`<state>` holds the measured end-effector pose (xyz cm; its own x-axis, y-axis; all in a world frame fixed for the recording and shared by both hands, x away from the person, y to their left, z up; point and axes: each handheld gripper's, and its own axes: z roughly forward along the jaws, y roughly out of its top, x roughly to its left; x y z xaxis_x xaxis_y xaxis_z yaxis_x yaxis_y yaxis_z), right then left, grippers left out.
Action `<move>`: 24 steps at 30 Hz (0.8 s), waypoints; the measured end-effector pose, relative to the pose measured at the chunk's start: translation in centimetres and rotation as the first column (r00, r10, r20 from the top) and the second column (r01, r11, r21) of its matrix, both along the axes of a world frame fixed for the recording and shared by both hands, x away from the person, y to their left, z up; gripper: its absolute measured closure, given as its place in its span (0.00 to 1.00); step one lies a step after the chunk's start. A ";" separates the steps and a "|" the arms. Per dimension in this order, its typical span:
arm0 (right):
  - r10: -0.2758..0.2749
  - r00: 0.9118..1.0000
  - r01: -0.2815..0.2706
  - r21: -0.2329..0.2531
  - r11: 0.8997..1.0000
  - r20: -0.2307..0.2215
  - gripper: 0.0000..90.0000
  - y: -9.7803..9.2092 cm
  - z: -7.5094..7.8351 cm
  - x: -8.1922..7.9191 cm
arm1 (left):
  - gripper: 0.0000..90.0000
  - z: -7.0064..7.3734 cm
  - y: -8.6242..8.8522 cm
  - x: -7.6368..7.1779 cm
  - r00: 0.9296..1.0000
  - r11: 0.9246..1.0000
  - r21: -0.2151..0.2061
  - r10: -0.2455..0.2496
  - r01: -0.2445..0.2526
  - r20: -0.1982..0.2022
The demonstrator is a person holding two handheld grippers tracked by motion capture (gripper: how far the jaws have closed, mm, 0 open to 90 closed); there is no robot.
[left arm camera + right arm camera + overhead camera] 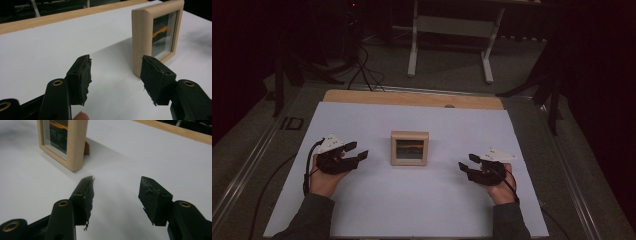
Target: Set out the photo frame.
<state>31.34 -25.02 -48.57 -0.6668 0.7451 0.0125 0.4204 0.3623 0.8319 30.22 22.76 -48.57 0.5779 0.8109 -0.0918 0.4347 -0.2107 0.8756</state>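
Dim high view with dark, nearly black surroundings. Gripper views are brighter and sharp; the picture frame (pixel 156 35) casts a soft shadow

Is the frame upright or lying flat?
Upright. The frame stands on its lower edge on the white sheet, glass facing the person; the right gripper view shows a prop behind it.

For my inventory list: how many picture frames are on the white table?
1. The square light wooden picture frame stands upright at the middle of the white table, between both grippers.
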 end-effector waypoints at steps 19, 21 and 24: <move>-0.051 0.999 0.051 0.049 0.998 0.010 0.47 -3.5 0.2 -2.8 | 0.46 -0.7 3.4 -3.3 0.999 0.999 -0.011 0.038 -0.037 0.022; -0.054 0.998 0.054 0.057 0.997 0.012 0.46 -4.0 0.1 -3.4 | 0.45 -0.7 3.7 -3.8 0.999 0.999 -0.011 0.037 -0.037 0.023; -0.059 0.998 0.058 0.065 0.996 0.011 0.46 -4.5 -0.1 -3.8 | 0.44 -0.7 4.1 -4.2 0.998 0.999 -0.010 0.048 -0.047 0.027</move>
<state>27.52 -29.49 -48.66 -0.6223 0.7810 0.0534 0.4284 0.2827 0.8582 25.98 26.86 -49.27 0.5412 0.8367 -0.0844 0.4199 -0.1818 0.8892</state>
